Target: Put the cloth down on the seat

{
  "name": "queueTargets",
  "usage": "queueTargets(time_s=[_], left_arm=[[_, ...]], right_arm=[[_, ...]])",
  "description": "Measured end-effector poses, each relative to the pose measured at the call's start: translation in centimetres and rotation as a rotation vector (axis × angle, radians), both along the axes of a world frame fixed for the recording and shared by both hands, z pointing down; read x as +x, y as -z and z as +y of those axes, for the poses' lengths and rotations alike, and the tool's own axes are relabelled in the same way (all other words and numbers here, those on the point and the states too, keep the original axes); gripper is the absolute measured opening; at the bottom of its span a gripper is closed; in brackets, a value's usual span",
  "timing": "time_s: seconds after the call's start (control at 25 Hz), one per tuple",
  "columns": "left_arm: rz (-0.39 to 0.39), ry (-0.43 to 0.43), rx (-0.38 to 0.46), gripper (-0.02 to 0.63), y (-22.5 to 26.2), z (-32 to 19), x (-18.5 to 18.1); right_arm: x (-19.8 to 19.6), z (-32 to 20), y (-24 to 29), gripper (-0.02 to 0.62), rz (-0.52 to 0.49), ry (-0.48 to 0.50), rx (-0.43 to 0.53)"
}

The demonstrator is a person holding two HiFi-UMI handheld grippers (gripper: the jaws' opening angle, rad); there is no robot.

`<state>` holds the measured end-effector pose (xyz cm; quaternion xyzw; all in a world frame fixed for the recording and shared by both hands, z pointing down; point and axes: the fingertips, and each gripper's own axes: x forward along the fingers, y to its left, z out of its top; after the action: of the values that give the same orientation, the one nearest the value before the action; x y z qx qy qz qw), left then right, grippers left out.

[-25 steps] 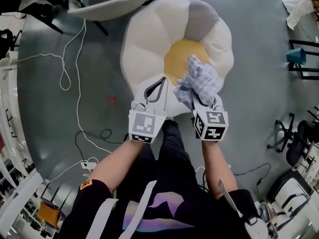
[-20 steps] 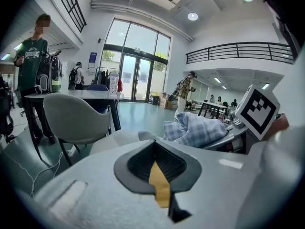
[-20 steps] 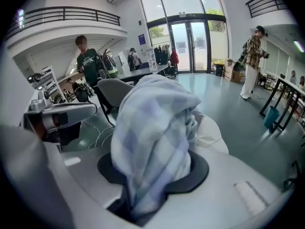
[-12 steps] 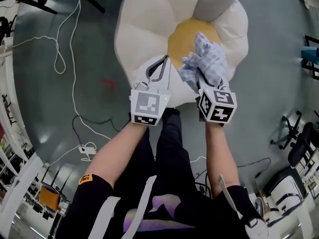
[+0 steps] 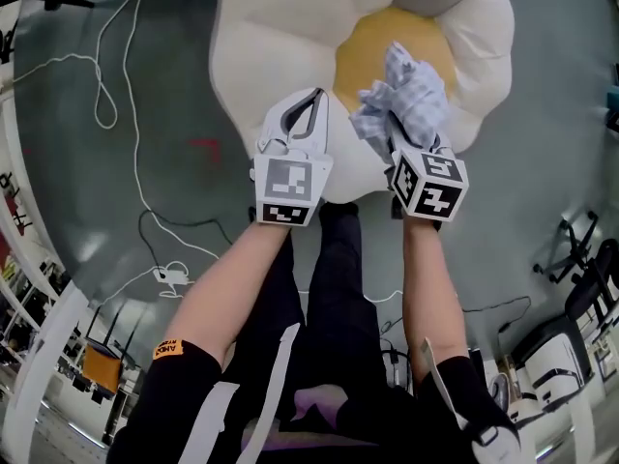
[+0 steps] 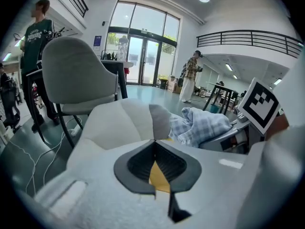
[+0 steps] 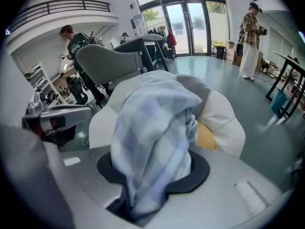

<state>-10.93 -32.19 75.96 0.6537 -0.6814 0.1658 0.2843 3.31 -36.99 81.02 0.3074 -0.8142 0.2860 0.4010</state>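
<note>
The seat (image 5: 280,37) is a flower-shaped floor cushion with white petals, one grey petal and a yellow centre (image 5: 363,51). A crumpled blue-and-white checked cloth (image 5: 406,100) stands bunched up in my right gripper (image 5: 395,129), which is shut on it above the near edge of the yellow centre. In the right gripper view the cloth (image 7: 152,128) fills the jaws and hides most of the seat (image 7: 221,116). My left gripper (image 5: 314,102) hovers over a near white petal, shut and empty. The left gripper view shows the cloth (image 6: 200,125) to its right.
White cables (image 5: 135,114) trail over the grey floor left of the seat. A grey shell chair (image 6: 78,80) stands just beyond the cushion. Office chairs (image 5: 580,278) stand at the right. People (image 7: 250,32) stand further off in the hall.
Both grippers have moved forward over the seat, and the cloth has travelled with the right one to the yellow centre's edge. The grip on the cloth is unchanged.
</note>
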Motion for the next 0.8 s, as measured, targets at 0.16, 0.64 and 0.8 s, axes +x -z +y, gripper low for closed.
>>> queueTargets(time_s=[0.16, 0.64, 0.8], left_arm=[[0.014, 0.011, -0.012, 0.000, -3.2, -0.5, -0.5], [0.041, 0.006, -0.048, -0.002, -11.5, -0.6, -1.5], [0.047, 0.013, -0.056, -0.002, -13.6, -0.8, -1.3]], right_arm=[[-0.5, -0.1, -3.6, 0.184, 0.019, 0.009, -0.023], [-1.7, 0.2, -13.3, 0.195, 0.084, -0.008, -0.090], [-1.8, 0.2, -15.6, 0.197, 0.098, -0.001, -0.102]])
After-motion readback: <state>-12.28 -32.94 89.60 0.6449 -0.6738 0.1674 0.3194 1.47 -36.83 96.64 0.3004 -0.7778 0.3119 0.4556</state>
